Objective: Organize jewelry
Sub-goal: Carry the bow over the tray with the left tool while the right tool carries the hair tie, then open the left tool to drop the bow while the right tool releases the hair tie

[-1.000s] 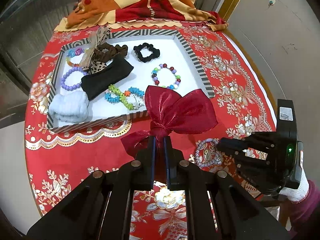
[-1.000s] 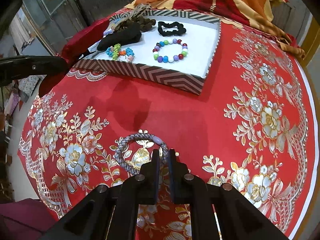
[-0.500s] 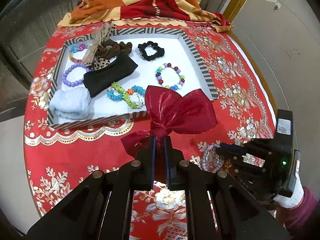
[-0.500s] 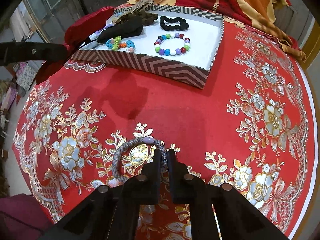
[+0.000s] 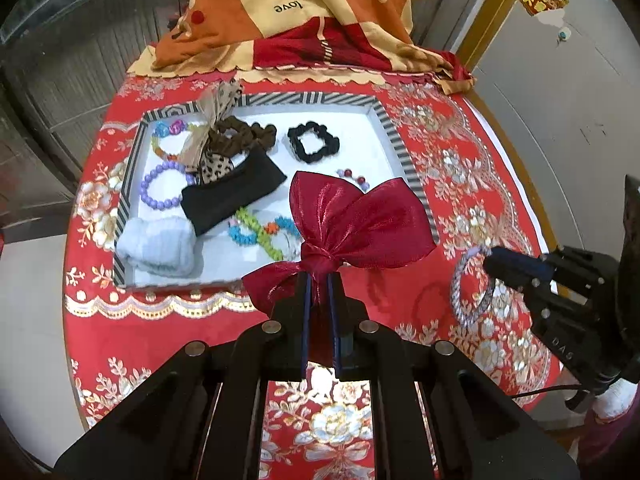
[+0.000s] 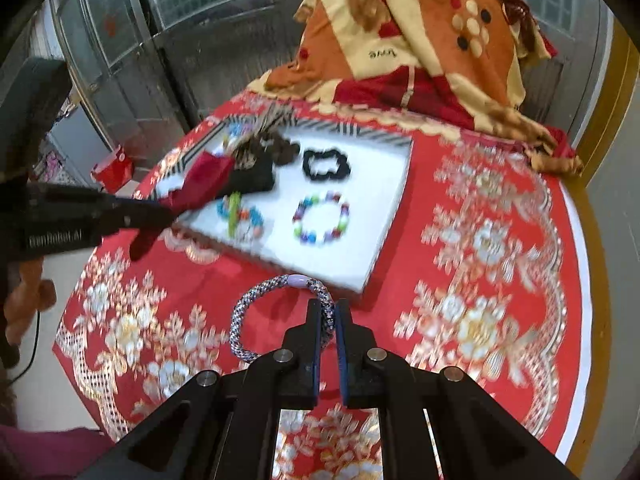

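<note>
Now my right tool [image 6: 329, 314] pinches the braided bracelet [image 6: 256, 320], lifted off the tabletop [image 6: 500, 272]. Ahead lies the tray [image 6: 394, 220], its near corner just beyond. My left tool [image 5: 320, 280] grips the red bow [image 5: 360, 220] at the tray's front edge.

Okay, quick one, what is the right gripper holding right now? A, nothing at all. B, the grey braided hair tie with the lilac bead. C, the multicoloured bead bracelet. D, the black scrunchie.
B: the right gripper is shut on the grey braided hair tie, lifted off the red tablecloth.
</note>
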Action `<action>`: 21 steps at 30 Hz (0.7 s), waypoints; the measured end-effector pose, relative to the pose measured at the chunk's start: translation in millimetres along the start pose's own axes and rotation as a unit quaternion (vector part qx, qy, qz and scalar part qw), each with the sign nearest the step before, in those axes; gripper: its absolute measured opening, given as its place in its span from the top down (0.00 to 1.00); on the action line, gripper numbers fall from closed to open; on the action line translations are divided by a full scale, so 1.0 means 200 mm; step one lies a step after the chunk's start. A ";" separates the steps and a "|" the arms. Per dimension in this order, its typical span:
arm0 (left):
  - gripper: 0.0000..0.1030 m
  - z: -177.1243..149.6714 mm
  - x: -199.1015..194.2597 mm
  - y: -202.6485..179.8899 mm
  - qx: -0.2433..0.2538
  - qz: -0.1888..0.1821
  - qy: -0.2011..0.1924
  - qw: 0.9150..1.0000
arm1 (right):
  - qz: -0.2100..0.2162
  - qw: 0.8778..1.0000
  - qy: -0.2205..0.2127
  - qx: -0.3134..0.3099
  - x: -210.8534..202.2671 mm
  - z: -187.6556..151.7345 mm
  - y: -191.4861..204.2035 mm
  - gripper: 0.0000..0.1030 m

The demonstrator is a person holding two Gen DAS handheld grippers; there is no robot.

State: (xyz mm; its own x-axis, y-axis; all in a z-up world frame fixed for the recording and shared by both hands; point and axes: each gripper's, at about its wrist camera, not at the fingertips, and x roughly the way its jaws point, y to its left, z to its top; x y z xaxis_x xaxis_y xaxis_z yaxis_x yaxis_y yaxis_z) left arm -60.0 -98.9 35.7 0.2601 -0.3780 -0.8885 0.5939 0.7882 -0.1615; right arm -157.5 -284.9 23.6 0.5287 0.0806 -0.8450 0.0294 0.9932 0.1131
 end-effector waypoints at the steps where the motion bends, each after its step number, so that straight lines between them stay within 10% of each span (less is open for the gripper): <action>1: 0.93 0.01 0.00 0.00 0.000 0.004 -0.003 1.000 | -0.002 1.000 -0.003 -0.002 0.00 0.03 -0.01 0.94; 21: 0.93 0.20 0.28 0.05 -0.043 0.042 0.021 0.998 | -0.012 0.999 0.020 -0.029 0.38 0.45 -0.17 0.94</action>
State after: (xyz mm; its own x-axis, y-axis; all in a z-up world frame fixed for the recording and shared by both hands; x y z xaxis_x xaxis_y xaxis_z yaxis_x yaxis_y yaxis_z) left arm -9.9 -132.0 2.4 0.2733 -0.2898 -0.9172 0.5031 0.8558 -0.1205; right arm -42.4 -321.1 2.6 0.4933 0.0584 -0.8679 -0.0075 0.9980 0.0629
